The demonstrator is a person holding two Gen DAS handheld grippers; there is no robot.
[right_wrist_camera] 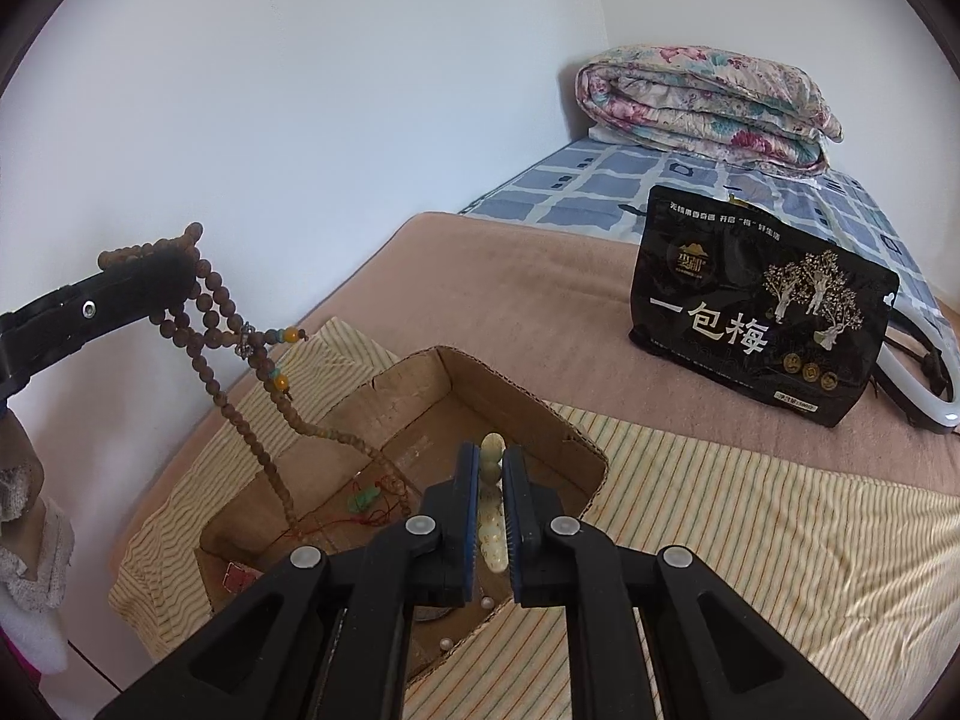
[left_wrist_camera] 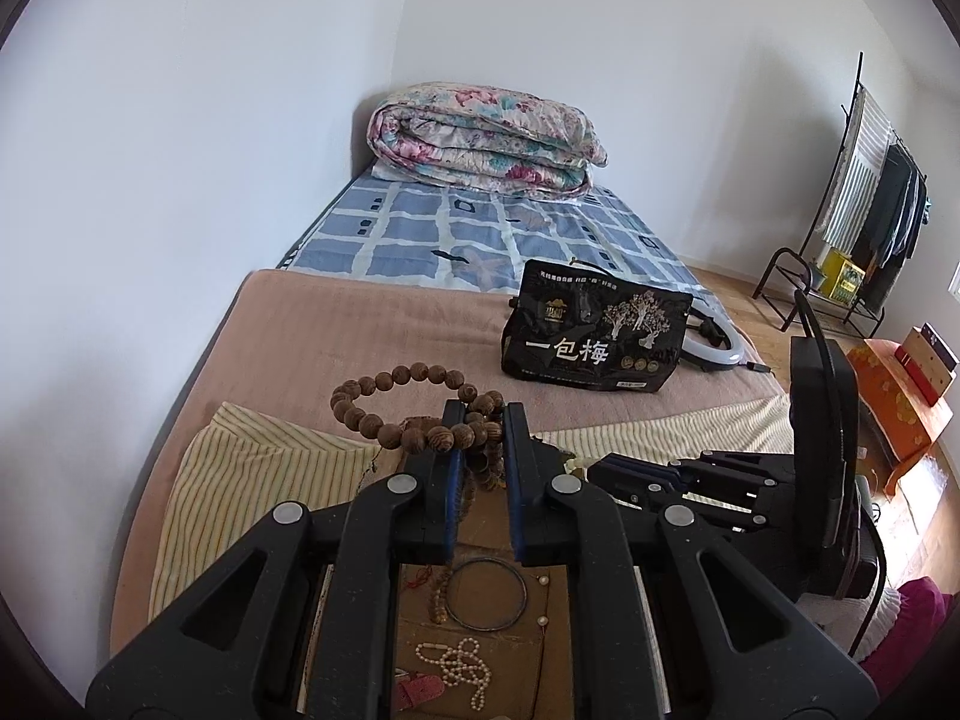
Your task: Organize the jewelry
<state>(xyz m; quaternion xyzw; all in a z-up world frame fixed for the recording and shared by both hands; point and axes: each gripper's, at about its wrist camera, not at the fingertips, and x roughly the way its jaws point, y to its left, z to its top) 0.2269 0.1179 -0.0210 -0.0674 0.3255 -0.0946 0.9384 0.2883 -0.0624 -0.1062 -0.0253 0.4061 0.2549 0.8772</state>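
Note:
My left gripper [left_wrist_camera: 483, 420] is shut on brown wooden bead strings [left_wrist_camera: 384, 396], held above an open cardboard box [right_wrist_camera: 528, 402]. In the right wrist view the left gripper [right_wrist_camera: 174, 276] shows at the left with a long bead strand [right_wrist_camera: 240, 360] hanging from it down into the box. My right gripper [right_wrist_camera: 492, 462] is shut on a pale green-white bead bracelet [right_wrist_camera: 491, 456], just over the box's near edge. Inside the box lie a metal bangle [left_wrist_camera: 487, 594], a pearl string [left_wrist_camera: 462, 660], a green pendant on red cord [right_wrist_camera: 365, 498] and loose pearls [right_wrist_camera: 487, 602].
The box stands on a striped cloth [right_wrist_camera: 750, 540] over a pink blanket [right_wrist_camera: 510, 300] on a bed. A black snack bag [right_wrist_camera: 762, 306] and a white ring light [right_wrist_camera: 936, 384] lie behind. A folded floral quilt [left_wrist_camera: 486, 138] sits at the bed's far end. A clothes rack [left_wrist_camera: 864, 204] stands at right.

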